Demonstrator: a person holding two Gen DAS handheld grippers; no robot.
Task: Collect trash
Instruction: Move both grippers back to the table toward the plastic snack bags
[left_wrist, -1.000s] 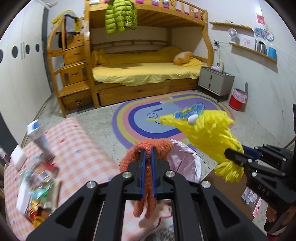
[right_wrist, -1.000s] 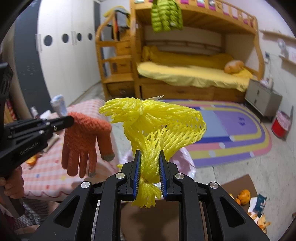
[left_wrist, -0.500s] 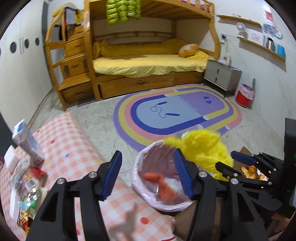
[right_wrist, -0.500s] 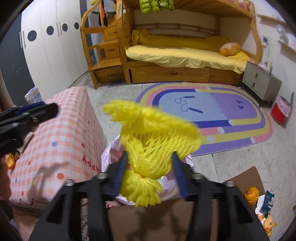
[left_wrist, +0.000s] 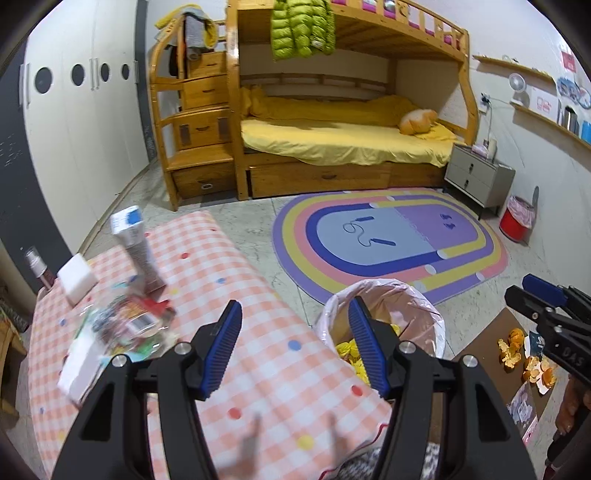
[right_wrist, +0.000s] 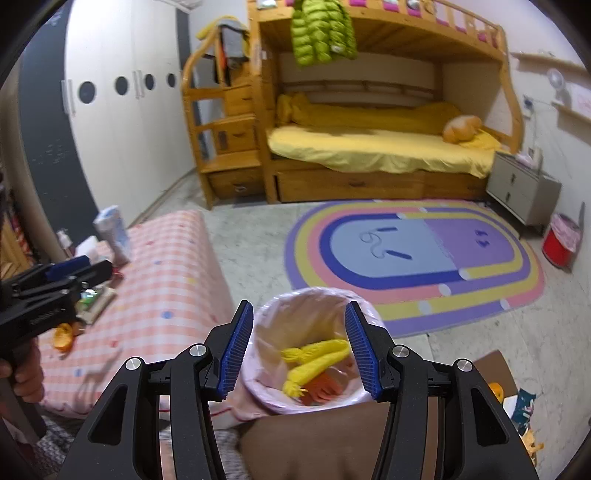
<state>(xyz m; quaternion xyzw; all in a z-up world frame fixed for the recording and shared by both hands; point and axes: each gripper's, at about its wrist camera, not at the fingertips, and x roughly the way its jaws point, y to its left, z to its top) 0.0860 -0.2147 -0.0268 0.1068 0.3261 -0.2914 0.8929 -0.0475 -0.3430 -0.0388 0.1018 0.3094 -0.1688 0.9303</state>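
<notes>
A bin with a pink liner (right_wrist: 295, 306) stands on the floor beside the checked table (right_wrist: 173, 288). In it lie the yellow foam net (right_wrist: 317, 356) and the orange glove (right_wrist: 319, 387). My right gripper (right_wrist: 299, 347) is open and empty right above the bin. My left gripper (left_wrist: 295, 343) is open and empty over the table's edge, left of the bin (left_wrist: 391, 295). A heap of wrappers and cartons (left_wrist: 122, 325) lies on the table to the left. Orange peels (left_wrist: 517, 350) lie on brown cardboard to the right.
A tall carton (left_wrist: 135, 247) and a white box (left_wrist: 75, 278) stand on the table. A rainbow rug (left_wrist: 388, 240), a bunk bed (left_wrist: 343, 147), a grey nightstand (left_wrist: 478, 177) and a red bin (left_wrist: 517, 221) lie beyond.
Both grippers opened and dropped their loads: the orange glove and then the yellow net fell into the bin. My left gripper has swung left, over the table.
</notes>
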